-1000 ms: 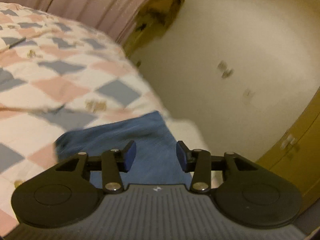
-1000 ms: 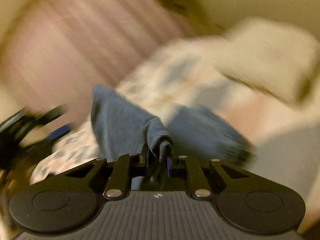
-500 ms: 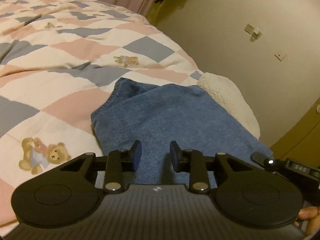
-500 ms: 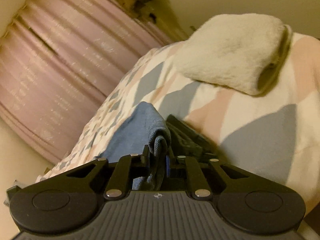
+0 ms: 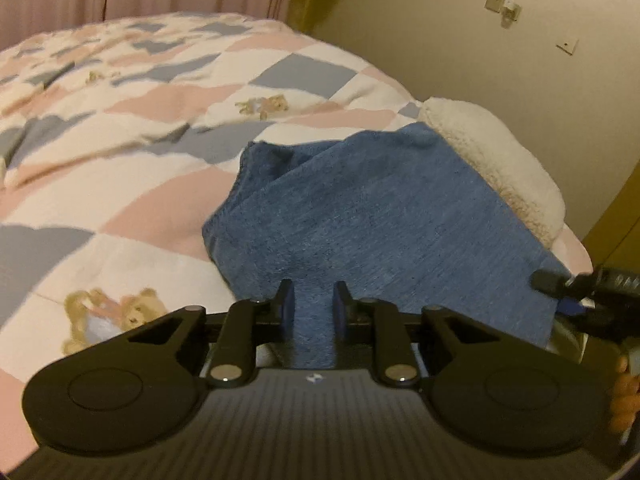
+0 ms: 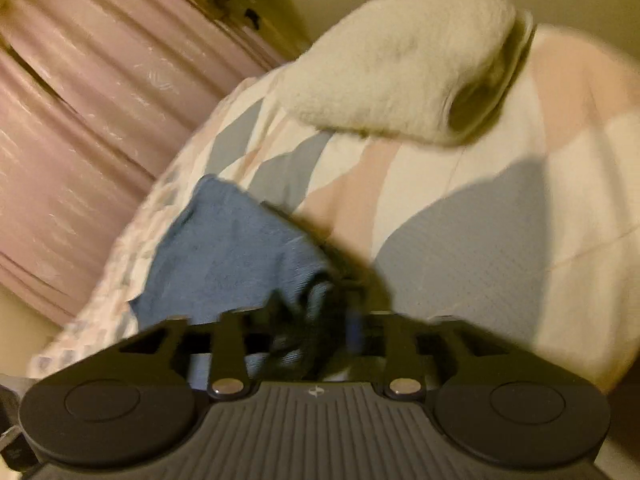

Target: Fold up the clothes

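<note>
Left gripper point(image 5: 311, 307) fingers part open, blue cloth point(image 5: 372, 216) edge lying between them, not pinched. Right gripper point(image 6: 316, 312) blurred, can't tell grip on cloth corner. Cloth spread on quilted bed point(image 5: 120, 128), fleece bundle point(image 5: 500, 160) just beyond, touching.

Right gripper point(image 6: 316, 312) fingertips blurred; grip on the blue cloth point(image 6: 224, 256) possibly open, not determinable. Hand point(image 5: 624, 396) cut off at left-wrist frame edge.

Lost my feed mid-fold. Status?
Left gripper open, straddling blue towel edge. Right gripper blurred, state unclear. Fleece blanket touches towel's far side.
</note>
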Available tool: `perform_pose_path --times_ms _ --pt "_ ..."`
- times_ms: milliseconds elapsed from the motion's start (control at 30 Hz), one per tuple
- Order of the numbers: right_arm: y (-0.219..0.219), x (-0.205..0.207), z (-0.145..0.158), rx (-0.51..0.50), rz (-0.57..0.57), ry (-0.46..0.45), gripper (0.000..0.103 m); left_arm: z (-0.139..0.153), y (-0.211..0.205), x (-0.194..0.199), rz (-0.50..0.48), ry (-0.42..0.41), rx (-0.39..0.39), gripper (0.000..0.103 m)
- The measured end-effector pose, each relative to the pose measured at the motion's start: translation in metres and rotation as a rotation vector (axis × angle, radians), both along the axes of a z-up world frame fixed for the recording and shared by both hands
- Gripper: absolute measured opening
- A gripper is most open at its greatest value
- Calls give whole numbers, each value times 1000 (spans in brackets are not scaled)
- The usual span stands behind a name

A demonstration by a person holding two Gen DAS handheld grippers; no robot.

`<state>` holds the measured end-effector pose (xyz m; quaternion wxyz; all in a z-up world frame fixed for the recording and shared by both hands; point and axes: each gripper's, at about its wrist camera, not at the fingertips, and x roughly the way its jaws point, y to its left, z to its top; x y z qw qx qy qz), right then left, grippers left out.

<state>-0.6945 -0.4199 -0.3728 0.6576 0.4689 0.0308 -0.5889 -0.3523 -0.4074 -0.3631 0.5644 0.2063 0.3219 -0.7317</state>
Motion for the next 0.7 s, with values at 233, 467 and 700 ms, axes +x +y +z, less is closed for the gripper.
perform_pose_path --times_ms 233,467,700 --pt "32 22 41 -169 22 185 58 18 -19 47 70 100 -49 18" --pt "83 147 30 -293 437 497 58 4 -83 67 -41 141 47 29" --pt "123 257 -22 -390 681 1141 58 -25 -122 79 -169 301 130 27"
